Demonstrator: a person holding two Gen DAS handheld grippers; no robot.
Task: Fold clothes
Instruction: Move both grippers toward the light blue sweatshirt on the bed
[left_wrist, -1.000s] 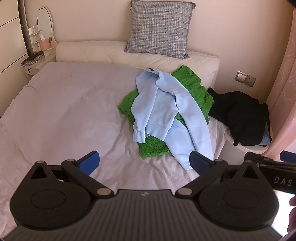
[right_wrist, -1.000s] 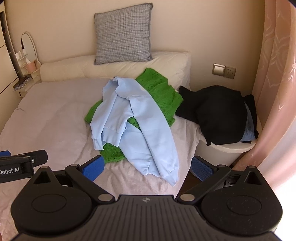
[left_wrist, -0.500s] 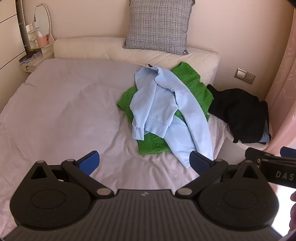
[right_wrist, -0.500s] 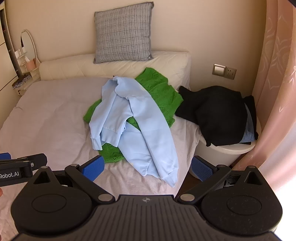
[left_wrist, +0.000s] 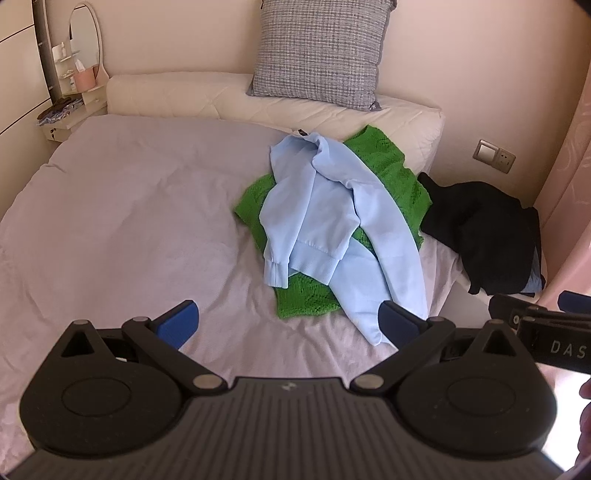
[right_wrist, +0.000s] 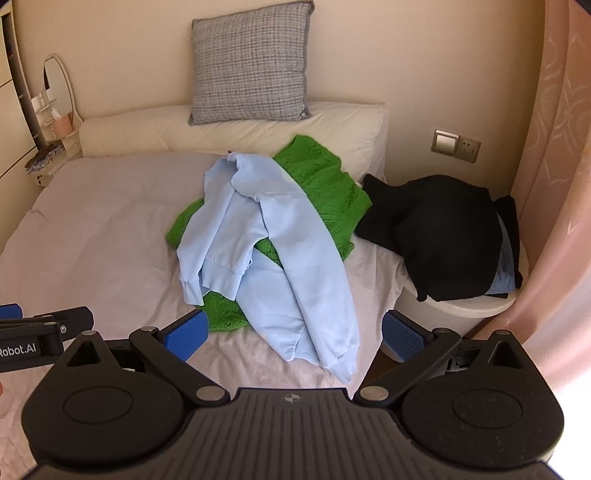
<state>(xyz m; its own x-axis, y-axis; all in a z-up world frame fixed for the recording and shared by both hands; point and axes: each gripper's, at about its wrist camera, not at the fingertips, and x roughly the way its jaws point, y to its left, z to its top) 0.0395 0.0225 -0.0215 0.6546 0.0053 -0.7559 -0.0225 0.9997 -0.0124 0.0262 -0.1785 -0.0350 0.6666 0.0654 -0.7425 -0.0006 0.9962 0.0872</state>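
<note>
Bedsheet (left_wrist: 129, 221) carries blue sweatshirt (left_wrist: 325, 221) just beyond both spread, empty claws (left_wrist: 288, 323) (right_wrist: 293, 334).

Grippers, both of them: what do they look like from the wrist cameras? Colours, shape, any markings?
Both match. The left gripper and right gripper have a matte black ribbed body, two round black hubs, silver pivot pins and angled black link arms ending in blue textured finger pads. White lettering shows on each seen side-on: "DAS" on the right one, "Robot.AI" on the left one. No cables or sleeves visible.
</note>
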